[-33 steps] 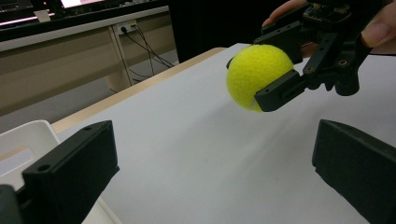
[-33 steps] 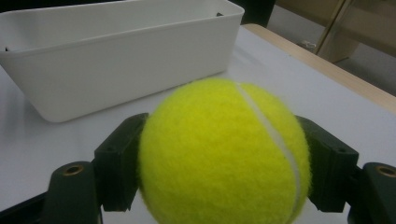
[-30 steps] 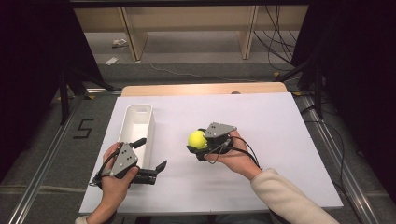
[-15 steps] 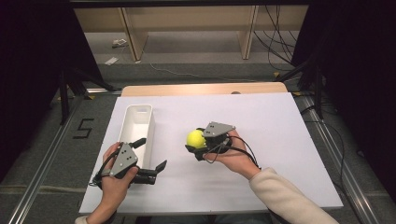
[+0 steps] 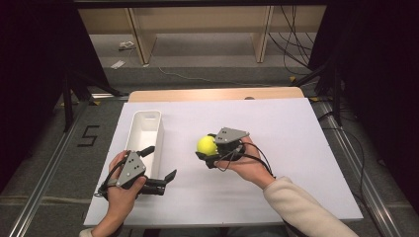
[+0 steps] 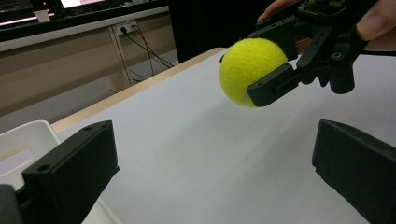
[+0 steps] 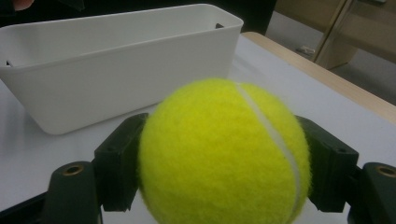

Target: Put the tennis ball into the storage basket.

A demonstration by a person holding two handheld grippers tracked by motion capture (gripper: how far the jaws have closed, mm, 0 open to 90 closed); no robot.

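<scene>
the tennis ball (image 7: 223, 154) is bright yellow-green and fuzzy, with one pale curved seam running down its right side in the right gripper view; its felt looks clean and even. the right gripper (image 5: 210, 150) has it clamped, one black jaw pressed against each side of the ball, and in the left gripper view the ball (image 6: 252, 70) hangs clear of the white table (image 5: 276, 128), lifted off the surface, with a soft shadow under it. in the high view the ball (image 5: 206, 144) sits near the middle of the table, just right of the white bin (image 5: 143, 140), apart from it. the left gripper (image 5: 157, 170) rests at the near left, by the near end of the bin, its jaws spread wide with nothing between them.
</scene>
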